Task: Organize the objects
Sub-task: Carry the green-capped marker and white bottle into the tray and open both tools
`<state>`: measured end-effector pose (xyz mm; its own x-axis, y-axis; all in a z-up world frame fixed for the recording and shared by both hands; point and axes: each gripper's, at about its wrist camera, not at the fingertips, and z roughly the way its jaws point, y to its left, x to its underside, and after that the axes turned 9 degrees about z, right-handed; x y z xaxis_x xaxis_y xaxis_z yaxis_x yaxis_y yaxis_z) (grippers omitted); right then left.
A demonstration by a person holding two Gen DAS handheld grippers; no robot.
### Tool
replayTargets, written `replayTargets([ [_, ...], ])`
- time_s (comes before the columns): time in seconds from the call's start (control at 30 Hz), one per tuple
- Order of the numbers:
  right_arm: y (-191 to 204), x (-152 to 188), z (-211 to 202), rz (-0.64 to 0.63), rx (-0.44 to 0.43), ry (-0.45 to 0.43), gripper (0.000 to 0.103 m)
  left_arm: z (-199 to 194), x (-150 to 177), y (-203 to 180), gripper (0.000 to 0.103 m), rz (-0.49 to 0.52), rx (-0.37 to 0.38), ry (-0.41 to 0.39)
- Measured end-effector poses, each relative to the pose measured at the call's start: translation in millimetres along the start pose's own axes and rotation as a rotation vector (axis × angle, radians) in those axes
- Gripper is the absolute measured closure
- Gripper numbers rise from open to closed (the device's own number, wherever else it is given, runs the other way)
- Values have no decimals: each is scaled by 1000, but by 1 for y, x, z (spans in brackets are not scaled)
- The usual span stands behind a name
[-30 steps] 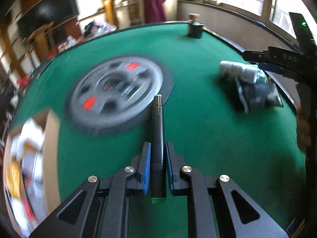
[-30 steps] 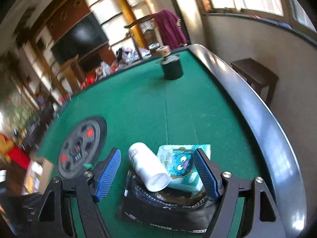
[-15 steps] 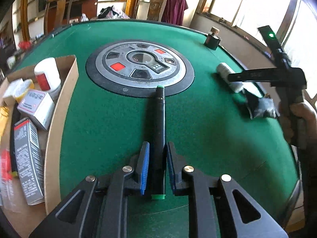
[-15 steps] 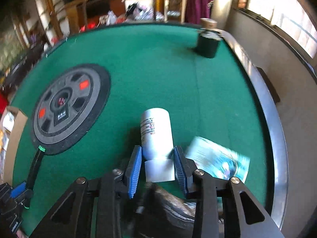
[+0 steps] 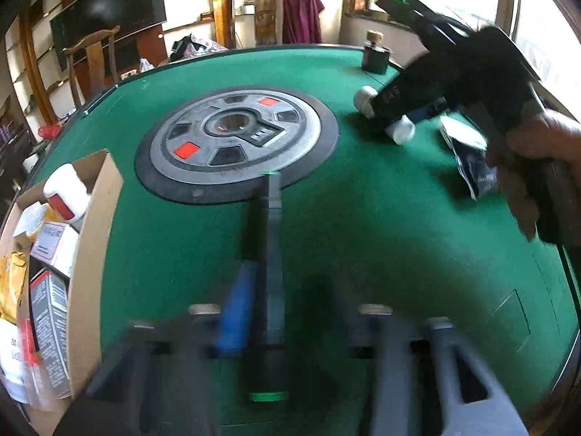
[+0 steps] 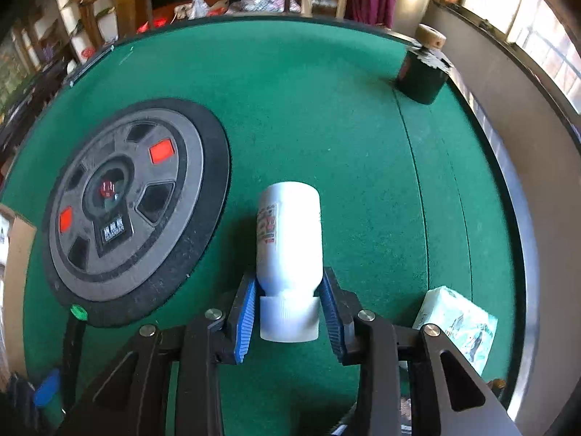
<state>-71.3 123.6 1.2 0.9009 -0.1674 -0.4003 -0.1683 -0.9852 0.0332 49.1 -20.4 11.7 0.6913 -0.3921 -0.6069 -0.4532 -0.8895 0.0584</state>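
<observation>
My left gripper (image 5: 267, 290) is shut on a black marker (image 5: 272, 239) with green ends; the marker points at the round disc, and the view is motion-blurred. In the right wrist view the marker (image 6: 74, 330) and the left gripper show at the lower left. My right gripper (image 6: 288, 305) is shut on the neck and cap of a white bottle (image 6: 290, 232), which lies along the fingers over the green felt. From the left wrist view the right gripper (image 5: 392, 116), held by a hand (image 5: 537, 152), grips the white bottle (image 5: 401, 132) crosswise at the right.
A grey and black round disc (image 6: 127, 210) fills the table's middle. A cardboard box (image 5: 96, 218) with several packs stands at the left edge. A tissue pack (image 6: 457, 327), a black pouch (image 5: 475, 170) and a dark corked jar (image 6: 423, 69) are on the right side.
My right gripper closed on the white bottle and carried it left, off the pouch and tissue pack. The left gripper kept the marker and shifted slightly.
</observation>
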Motion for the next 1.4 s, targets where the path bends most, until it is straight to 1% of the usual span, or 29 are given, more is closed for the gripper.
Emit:
replayTargets([
  [0.07,-1,4,-1,18,-28,6,67,-2,1,14,89,-73,79,2],
  [0.1,-1,10,-5,28,-55,13,67,-6,4,21,89,-101,106,-10],
  [0.17,-4,17,-8,58,-114,27,67,-16,8,27,89,-132,116,-43],
  [0.2,-8,23,-11,86,-168,39,67,-21,10,29,89,-146,130,-55],
  [0.4,-17,64,-23,185,-420,107,67,-59,20,39,89,-204,192,-127],
  [0.53,-8,83,-35,196,-540,132,67,-91,33,57,89,-269,210,-159],
  [0.6,7,93,-47,177,-589,133,67,-111,45,75,89,-312,188,-175],
  [0.67,27,103,-58,151,-630,136,70,-127,58,91,89,-343,149,-187],
  [0.7,34,103,-65,131,-656,134,80,-134,65,103,89,-364,119,-186],
  [0.77,61,106,-77,84,-717,139,80,-141,79,122,89,-401,72,-180],
  [0.8,75,108,-82,56,-731,136,80,-141,87,133,89,-427,50,-166],
  [0.87,103,112,-90,-13,-707,110,80,-141,102,147,89,-463,33,-151],
  [0.93,124,117,-92,-64,-653,70,80,-141,113,152,89,-472,25,-141],
  [0.97,128,120,-94,-85,-602,28,80,-141,117,154,89,-471,21,-141],
  [1.0,132,123,-97,-123,-532,-21,78,-140,121,158,89,-472,19,-140],
  [1.03,138,128,-97,-170,-467,-58,74,-138,123,160,89,-475,21,-140],
  [1.07,137,131,-97,-203,-436,-70,72,-137,125,163,89,-480,24,-139],
  [1.17,140,141,-92,-243,-461,-55,68,-134,128,168,89,-503,43,-144],
  [1.2,149,144,-88,-272,-463,-45,67,-133,130,169,89,-505,45,-145],
  [1.27,161,151,-82,-313,-437,-41,67,-132,131,168,89,-502,46,-142],
  [1.33,176,158,-72,-357,-363,-43,64,-130,132,165,89,-499,46,-137],
  [1.4,184,158,-67,-371,-344,-34,65,-130,134,166,89,-505,48,-135],
])
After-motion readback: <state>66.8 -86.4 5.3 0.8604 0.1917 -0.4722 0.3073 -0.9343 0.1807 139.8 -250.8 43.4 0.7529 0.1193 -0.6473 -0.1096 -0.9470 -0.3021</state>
